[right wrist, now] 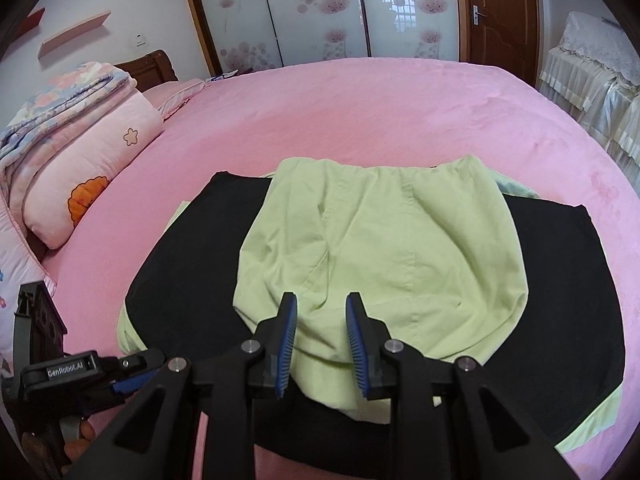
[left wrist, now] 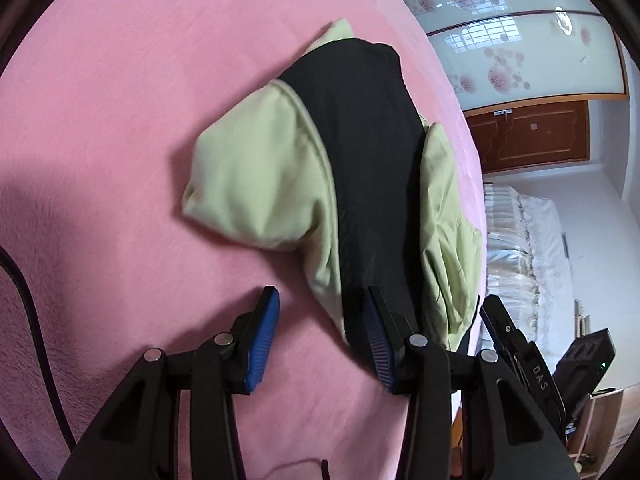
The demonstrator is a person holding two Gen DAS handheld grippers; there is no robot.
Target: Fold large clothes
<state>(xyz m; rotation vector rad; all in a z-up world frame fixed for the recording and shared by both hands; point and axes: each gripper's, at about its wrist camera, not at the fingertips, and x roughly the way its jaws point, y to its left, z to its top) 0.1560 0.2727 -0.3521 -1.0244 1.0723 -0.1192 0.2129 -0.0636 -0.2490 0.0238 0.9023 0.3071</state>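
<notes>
One garment: a black and pale-green jacket (right wrist: 360, 240) is laid partly folded on the pink bed cover (right wrist: 360, 100), near the cover's front edge.
Long axis, left wrist view: the jacket (left wrist: 360, 180) is seen stretched from just beside the fingers up and away across the pink bed cover (left wrist: 120, 120), with a black band down its middle and green panels on both sides.
Long axis, right wrist view: the black body is spread crosswise, and a green panel is folded over its middle, reaching from the far edge down to the near edge.
Green sleeve: in the left wrist view a rounded green part (left wrist: 256, 184) is seen pushed out to the left of the black band, lying flat on the cover.
Left gripper: the left gripper (left wrist: 320, 336) is held low over the cover with its blue pads spread apart; nothing is pinched.
Jacket relative to left fingers: the near end of the black band is met by the right-hand finger (left wrist: 378, 344); the other finger is placed over bare cover, and the gap between them holds mostly cover.
Right gripper: the right gripper (right wrist: 322, 344) is pointed down at the near green hem, its fingers partly parted.
Jacket relative to right fingers: green cloth is seen in the gap between the pads; whether it is pressed cannot be told.
Folded quilts: a pink flowered stack (right wrist: 72, 168) is kept at the far left of the bed, well apart from the jacket.
Person: fingers (right wrist: 76, 440) are seen on the left gripper's handle in the right wrist view.
</notes>
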